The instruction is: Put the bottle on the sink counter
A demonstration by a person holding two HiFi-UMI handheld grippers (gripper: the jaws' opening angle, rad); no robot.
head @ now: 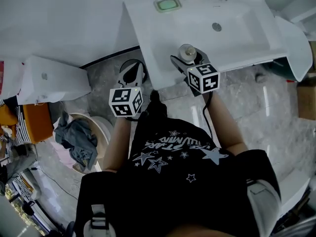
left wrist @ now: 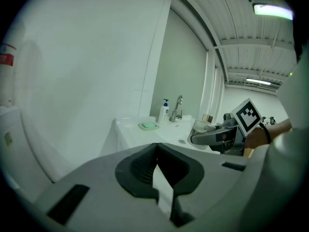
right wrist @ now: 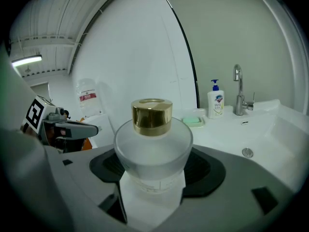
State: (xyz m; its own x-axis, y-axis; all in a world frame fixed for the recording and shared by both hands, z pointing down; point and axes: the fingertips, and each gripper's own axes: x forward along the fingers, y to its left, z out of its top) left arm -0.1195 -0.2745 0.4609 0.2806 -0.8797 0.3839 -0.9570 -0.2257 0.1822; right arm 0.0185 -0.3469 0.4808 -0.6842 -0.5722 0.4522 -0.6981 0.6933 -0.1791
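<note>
Bottle (right wrist: 153, 149): frosted glass with a round shoulder and a gold cap (right wrist: 152, 116). We hold it upright in the right gripper (right wrist: 154, 180), over the front rim of the sink counter (head: 148, 19).
Handling: we judge it rigid, fairly heavy for its size, smooth enough to slip, and breakable if set down hard.
Where to hold: low on the body, under the shoulder. We would avoid the cap, which could be loose.
Right jaws: partly open and clamped on either side of the lower body. The wide shoulder bulges above the dark pads (right wrist: 104, 166).
Left gripper (left wrist: 157, 148): jaws closed tip to tip with nothing between them. It hangs beside the counter's front corner, apart from the bottle.
Contact: we cannot tell whether the base touches the counter yet.
Free space: we see bare counter ahead, short of the green soap dish (right wrist: 194, 121).
</note>
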